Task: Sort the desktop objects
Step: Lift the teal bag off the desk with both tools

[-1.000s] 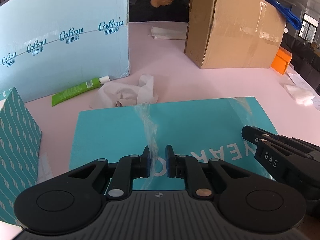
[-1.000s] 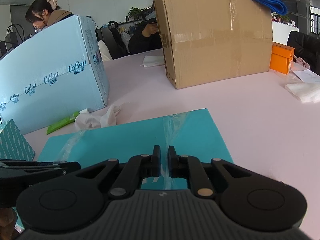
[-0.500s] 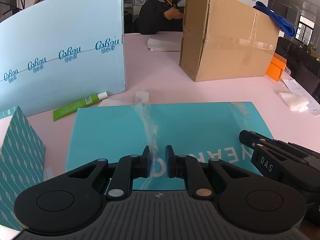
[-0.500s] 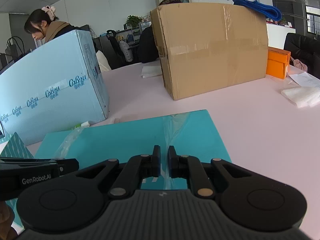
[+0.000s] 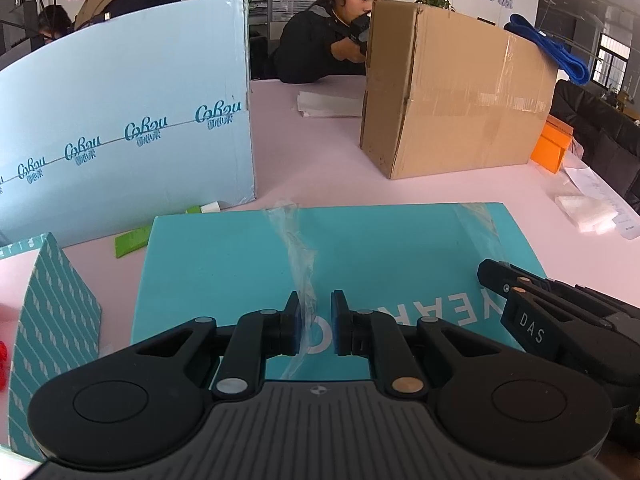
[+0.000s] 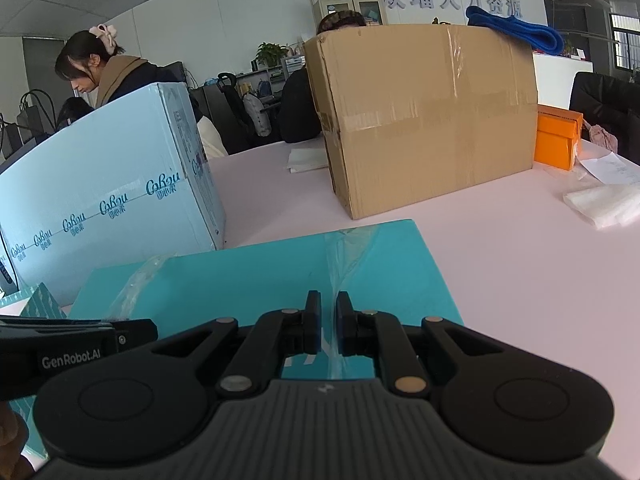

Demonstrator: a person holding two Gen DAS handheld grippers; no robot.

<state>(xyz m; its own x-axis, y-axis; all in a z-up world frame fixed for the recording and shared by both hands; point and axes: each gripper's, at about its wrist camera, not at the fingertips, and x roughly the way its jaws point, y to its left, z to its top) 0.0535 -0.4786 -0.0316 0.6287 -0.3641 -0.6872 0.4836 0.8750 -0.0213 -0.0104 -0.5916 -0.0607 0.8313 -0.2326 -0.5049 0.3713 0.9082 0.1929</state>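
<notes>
Closest to both cams, the teal flat box (image 5: 380,248) fills the foreground, lifted off the pink table (image 5: 480,188) w/ its near edge at the fingers. Left gripper (image 5: 314,322) is pinched on that near edge, jaws drawn as close as they go, w/ a crinkled strip of clear tape (image 5: 298,252) running up between them. Right gripper (image 6: 329,328) is clamped on the same edge further right, jaws likewise near-together — a second tape strip (image 6: 340,256) lies along its line. Each gripper shows side-on in the other's view.

Left of the box: a teal patterned carton (image 5: 52,304), upright. Behind the box's far-left corner, a green tube (image 5: 132,242) w/ white cap, mostly hidden.

Further back: a pale blue carton (image 5: 120,120) at left, a brown cardboard box (image 5: 452,96) at right w/ a blue strap (image 5: 548,48) on top. Right edge — an orange box (image 6: 558,142) and white tissues (image 6: 604,202). Beyond the table, two people sit at desks.
</notes>
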